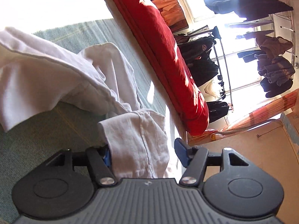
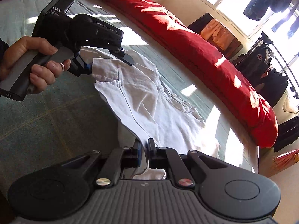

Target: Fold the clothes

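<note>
White cotton garment [image 2: 149,100] lifted between two hand-held grippers over a pale green bedspread [image 2: 46,115].

At bottom centre of the right wrist view, the right gripper [image 2: 144,147] is pinched nearly closed on a hem of the cloth. At upper left, a hand [image 2: 31,63] holds the left gripper [image 2: 112,63]; in the left wrist view its fingers stand partly apart, cloth lying against the left pad [image 1: 106,156] and clear of the right one. A red quilt [image 2: 196,56] lies along the bed's far edge.

Shirt [image 2: 149,100] on bed [image 2: 46,112], quilt [image 2: 196,52] along its far edge
</note>
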{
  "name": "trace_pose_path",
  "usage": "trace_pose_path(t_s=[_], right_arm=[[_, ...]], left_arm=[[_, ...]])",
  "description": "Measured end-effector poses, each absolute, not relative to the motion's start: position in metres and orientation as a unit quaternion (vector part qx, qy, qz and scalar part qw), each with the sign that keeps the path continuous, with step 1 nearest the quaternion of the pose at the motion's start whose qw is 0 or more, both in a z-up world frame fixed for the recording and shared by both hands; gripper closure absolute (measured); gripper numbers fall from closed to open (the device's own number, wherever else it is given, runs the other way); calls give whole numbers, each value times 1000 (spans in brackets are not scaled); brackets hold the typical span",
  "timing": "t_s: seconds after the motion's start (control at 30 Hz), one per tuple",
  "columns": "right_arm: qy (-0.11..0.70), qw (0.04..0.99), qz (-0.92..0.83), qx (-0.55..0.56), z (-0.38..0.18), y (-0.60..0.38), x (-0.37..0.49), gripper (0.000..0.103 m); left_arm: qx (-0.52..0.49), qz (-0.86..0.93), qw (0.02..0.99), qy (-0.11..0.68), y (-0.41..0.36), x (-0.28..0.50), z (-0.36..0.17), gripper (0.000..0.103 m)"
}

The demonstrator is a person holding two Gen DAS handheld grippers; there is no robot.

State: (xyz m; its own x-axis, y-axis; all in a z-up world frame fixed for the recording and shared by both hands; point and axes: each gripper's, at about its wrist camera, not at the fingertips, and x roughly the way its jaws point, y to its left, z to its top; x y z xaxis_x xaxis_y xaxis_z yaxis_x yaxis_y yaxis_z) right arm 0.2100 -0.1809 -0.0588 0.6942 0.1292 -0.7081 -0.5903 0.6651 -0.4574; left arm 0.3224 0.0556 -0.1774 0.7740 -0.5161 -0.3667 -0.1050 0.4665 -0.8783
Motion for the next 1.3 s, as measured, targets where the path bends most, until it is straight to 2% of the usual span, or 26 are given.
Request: trace_pose_path(t_s=[0.03,0.07,0.17,0.33,0.47,0.6,0.77,0.97,1.3], right_arm=[[330,851,211,-351,-60,-180,210,95],[330,851,211,-351,-61,-179,209,95],[330,851,215,-347,-62,-178,208,95],[330,849,217,-350,-64,-177,204,95],[329,846,218,-358,-70,-175,204,89],[333,845,222,-356,-68,-175,203,89],[337,842,228,-354,-67,-175,202,95],[343,839,234,-351,-65,-175,200,97],[387,823,330,-253,-30,-180,173,98]], left_arm=[[-488,-127,806,311,55,322,-173,73],[-475,-124,813,313,55,322,-169,83],[-435,-113,835,318,53,320,-157,99],[-396,-97,856,318,56,303,-141,101],[-389,-96,860,317,56,297,-133,101],[-371,-91,869,315,57,291,-123,101],[-349,-87,877,317,61,285,-116,103],[-334,-82,890,299,67,268,-95,103],[-282,-54,915,282,98,178,-44,103]])
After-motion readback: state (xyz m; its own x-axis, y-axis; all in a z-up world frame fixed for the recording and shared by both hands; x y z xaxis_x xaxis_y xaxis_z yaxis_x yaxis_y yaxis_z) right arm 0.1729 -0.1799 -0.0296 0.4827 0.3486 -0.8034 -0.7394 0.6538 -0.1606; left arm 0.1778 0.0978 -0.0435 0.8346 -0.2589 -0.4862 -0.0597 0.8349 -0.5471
